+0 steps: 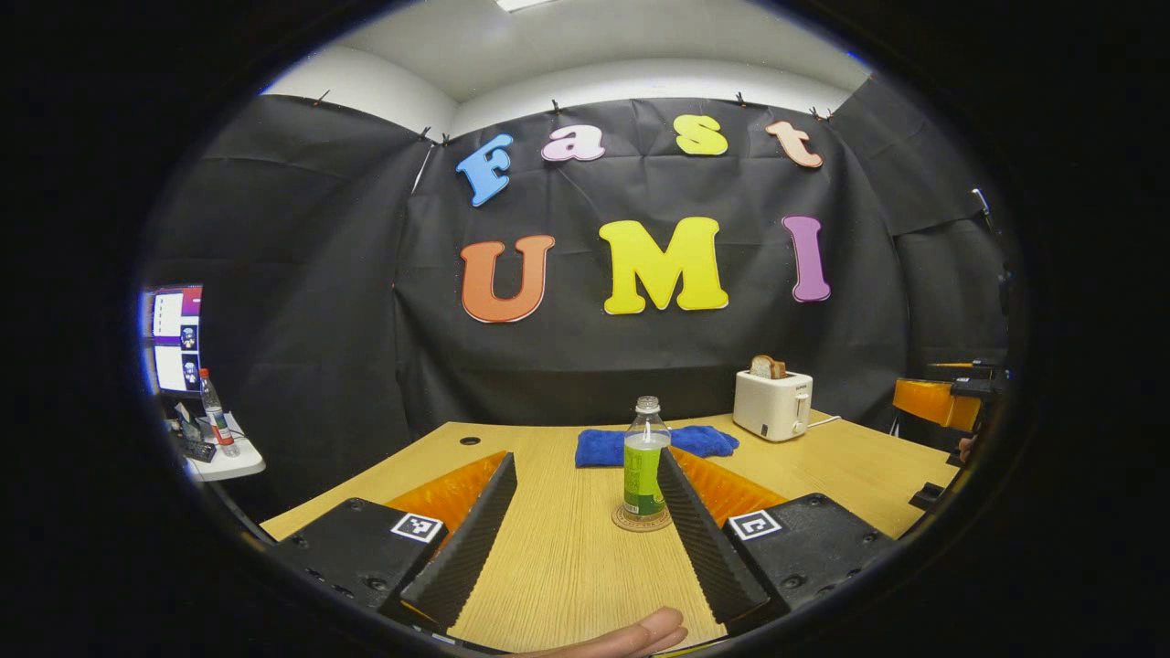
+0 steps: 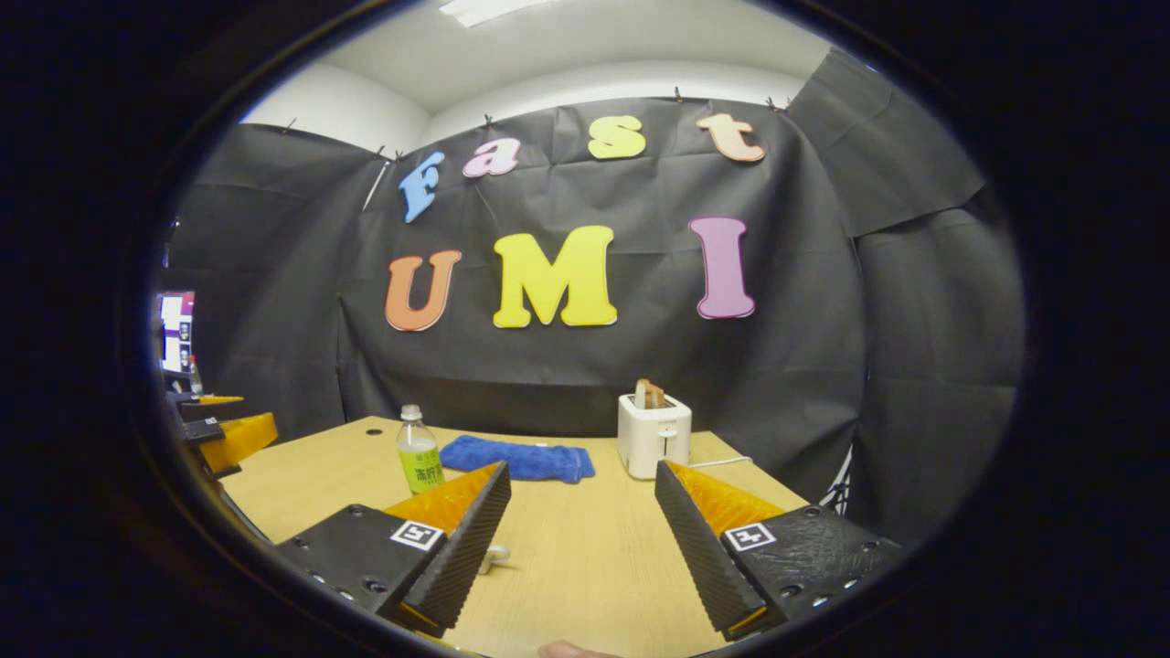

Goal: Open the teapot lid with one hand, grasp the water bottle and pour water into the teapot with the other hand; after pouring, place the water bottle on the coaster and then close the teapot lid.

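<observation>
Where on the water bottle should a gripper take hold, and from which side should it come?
Grip the water bottle around its labelled body, coming level from the near side. It stands upright on the coaster, directly ahead of the open left gripper; the body looks wider and steadier than the narrow capped neck.

The water bottle (image 1: 645, 461) is clear with a green label and a pale cap, on a brownish round coaster (image 1: 641, 521). Behind lie a blue towel (image 1: 655, 444) and a cream-white toaster (image 1: 773, 403), all on a light wood-grain table (image 1: 567, 557).
</observation>
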{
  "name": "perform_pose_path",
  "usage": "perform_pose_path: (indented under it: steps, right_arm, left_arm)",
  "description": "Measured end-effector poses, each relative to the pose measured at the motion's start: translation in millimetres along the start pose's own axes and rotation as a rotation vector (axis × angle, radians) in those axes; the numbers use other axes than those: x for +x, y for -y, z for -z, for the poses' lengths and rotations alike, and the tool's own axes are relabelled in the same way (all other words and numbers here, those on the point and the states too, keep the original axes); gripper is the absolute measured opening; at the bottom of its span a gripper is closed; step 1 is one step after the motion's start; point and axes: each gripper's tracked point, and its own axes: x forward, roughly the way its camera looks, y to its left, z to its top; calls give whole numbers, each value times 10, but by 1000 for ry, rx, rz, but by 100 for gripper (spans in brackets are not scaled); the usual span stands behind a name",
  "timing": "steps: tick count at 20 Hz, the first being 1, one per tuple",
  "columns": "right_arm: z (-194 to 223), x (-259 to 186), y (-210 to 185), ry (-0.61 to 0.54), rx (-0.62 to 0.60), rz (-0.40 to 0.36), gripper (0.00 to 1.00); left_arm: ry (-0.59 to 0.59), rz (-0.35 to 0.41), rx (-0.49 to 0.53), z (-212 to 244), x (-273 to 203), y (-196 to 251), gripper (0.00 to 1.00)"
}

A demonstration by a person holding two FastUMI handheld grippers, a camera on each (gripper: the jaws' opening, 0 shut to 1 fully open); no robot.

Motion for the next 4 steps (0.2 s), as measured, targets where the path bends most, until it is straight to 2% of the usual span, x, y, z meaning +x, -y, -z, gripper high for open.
perform_pose_path:
  steps: [4]
  right_arm:
    - [14,-5,-12,-3,-4,-2,97]
  left_arm:
    - [0,-1,5,2,4,8,97]
